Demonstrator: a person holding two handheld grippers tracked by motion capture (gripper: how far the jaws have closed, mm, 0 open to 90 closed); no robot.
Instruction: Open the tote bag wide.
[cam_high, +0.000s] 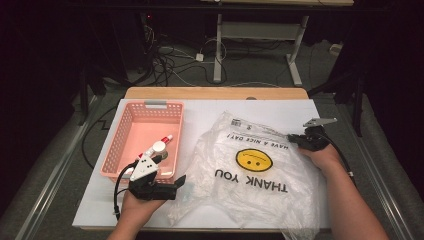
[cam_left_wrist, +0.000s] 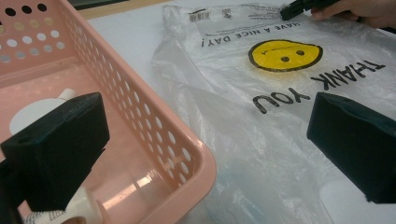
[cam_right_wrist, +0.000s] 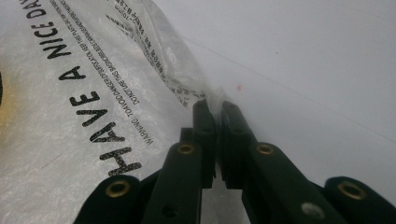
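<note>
A clear plastic bag (cam_high: 250, 165) with a yellow smiley and "THANK YOU" print lies flat on the white table top. At its far right edge my right gripper (cam_high: 291, 139) is shut on the bag. The right gripper view shows the crinkled bag edge (cam_right_wrist: 187, 84) pinched between the closed tips of the right gripper (cam_right_wrist: 218, 109). My left gripper (cam_high: 181, 182) stands open at the bag's near left corner, beside the pink basket (cam_high: 145, 107). In the left gripper view the left gripper (cam_left_wrist: 205, 140) straddles the basket's corner (cam_left_wrist: 196, 158), with the bag (cam_left_wrist: 261, 107) under the other jaw.
A white bottle (cam_high: 160, 147) and a small red-capped tube (cam_high: 167, 138) lie inside the basket. Bare white table top (cam_high: 210, 110) lies behind the bag. Cables and table legs (cam_high: 218, 50) are on the floor beyond the far edge.
</note>
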